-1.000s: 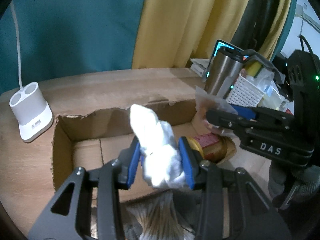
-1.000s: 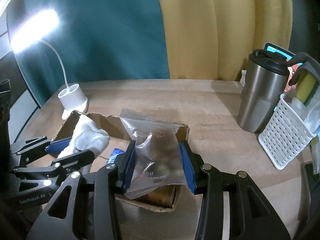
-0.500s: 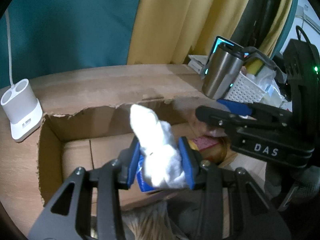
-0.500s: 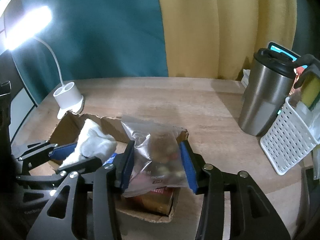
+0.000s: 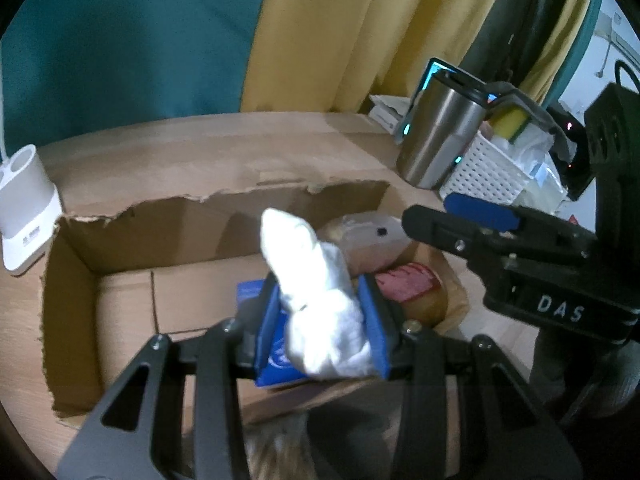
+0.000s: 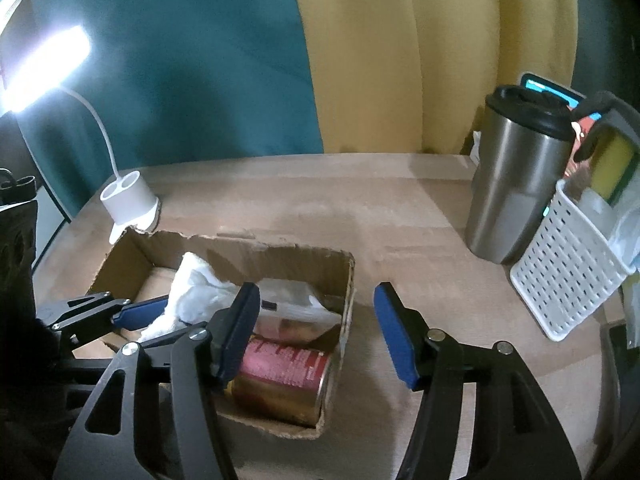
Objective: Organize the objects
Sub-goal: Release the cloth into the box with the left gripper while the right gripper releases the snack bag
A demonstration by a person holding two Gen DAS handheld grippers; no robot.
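The left claw [image 5: 326,322] pinched a soft, light cloth [image 5: 316,300] mid-bunch over the box [image 5: 72,264]; the right claw [image 6: 316,332], just opening, held nothing.

"DAS" on right claw [image 5: 472,216] (white letters)

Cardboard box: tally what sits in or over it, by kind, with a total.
Cloth: 1, white cloth, clamped in left gripper
Bags: 1, clear snack bag
Cans: 1, red-label can
Packets: 1, blue packet
Total: 4
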